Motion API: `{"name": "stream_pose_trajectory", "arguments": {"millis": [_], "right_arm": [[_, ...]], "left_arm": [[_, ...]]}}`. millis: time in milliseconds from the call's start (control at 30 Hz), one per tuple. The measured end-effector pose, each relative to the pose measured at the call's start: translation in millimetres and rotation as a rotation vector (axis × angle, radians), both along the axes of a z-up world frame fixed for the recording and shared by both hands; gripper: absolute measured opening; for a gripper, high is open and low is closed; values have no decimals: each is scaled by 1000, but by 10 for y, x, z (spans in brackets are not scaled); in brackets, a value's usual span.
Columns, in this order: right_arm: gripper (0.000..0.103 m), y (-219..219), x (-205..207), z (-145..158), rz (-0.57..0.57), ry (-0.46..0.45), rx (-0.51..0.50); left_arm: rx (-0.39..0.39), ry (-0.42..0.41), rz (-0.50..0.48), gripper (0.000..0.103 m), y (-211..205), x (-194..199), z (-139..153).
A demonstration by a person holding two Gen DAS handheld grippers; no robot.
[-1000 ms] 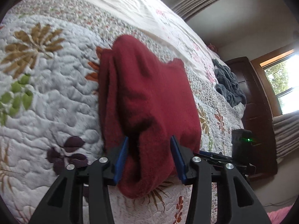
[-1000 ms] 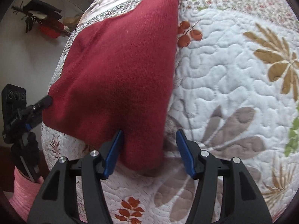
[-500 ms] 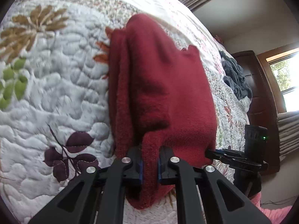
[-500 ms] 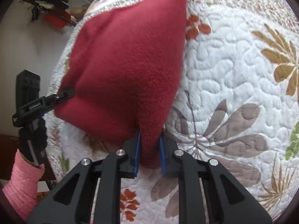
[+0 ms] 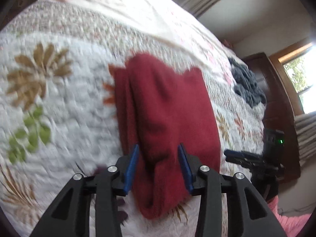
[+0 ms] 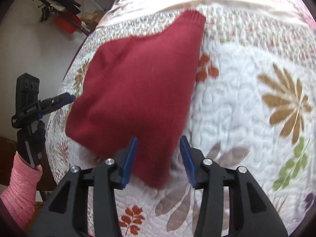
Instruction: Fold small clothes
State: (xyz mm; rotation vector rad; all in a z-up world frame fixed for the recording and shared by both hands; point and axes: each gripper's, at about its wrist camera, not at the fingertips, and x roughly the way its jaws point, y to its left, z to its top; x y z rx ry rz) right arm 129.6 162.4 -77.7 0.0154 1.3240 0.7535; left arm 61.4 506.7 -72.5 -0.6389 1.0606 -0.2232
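- I am seeing the red sweater [image 5: 167, 118] lying folded on the quilt [image 5: 59, 118] of the bed, close to the near edge of the bed, with its near end hanging slightly over this edge.
- I am keeping the left gripper [image 5: 158, 165] with its jaws wide apart; the near end of the sweater is sitting between the two blue pads [image 5: 131, 167], but they are not pressing it.
- In the right wrist view, the right gripper [image 6: 159, 160] is also standing wide, and a corner of the red sweater [image 6: 138, 90] is lying between its blue pads [image 6: 187, 160] without being pinched.
- The ribbed hem of the sweater is pointing toward the far side of the quilt [image 6: 246, 108] in this view.
- From the right wrist view I am seeing the left gripper [image 6: 65, 98] beside the left edge of the sweater, held by a gloved hand [image 6: 29, 138] with a pink sleeve [image 6: 21, 189].
- A dark grey garment [image 5: 246, 86] is lying well apart, near the far right edge of the bed.
- The left wrist view is blurred, so the fine folds are hard to tell.
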Motion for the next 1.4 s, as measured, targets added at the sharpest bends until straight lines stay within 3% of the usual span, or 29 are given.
{"name": "stream_pose_trajectory", "arguments": {"millis": [200,367,467,567,667,733,867,1067,1233,1400], "right_arm": [[45,170,373,39,-24,-47,-12],[45,320,539,-121,-33,-47,-56],[45,342,595,-196,-37,-34,-54],[45,390,626,-206,-37,-39,-54],[45,414,621,-181,-32,-60,-62],[45,460,629,-175,-28,-73,-67],[45,519,666,-202,-27,-73,-66],[49,562,712,-274,-27,-75,-75],[48,485,680,-187,-43,-71,-64],[49,283,494,26,-64,-87,-36]], "left_arm": [[87,-19,24,42,77,749,-23],[124,52,42,40,66,1144,-284],[178,31,19,21,-31,1169,-281],[179,-37,34,16,-54,1128,-130],[249,-136,47,13,-103,1104,97],[263,-141,62,12,-58,1162,96],[264,-43,74,12,59,1327,-258],[205,-1,98,13,183,1308,-529],[205,2,127,25,250,1152,-274],[251,-91,93,27,73,698,206]]}}
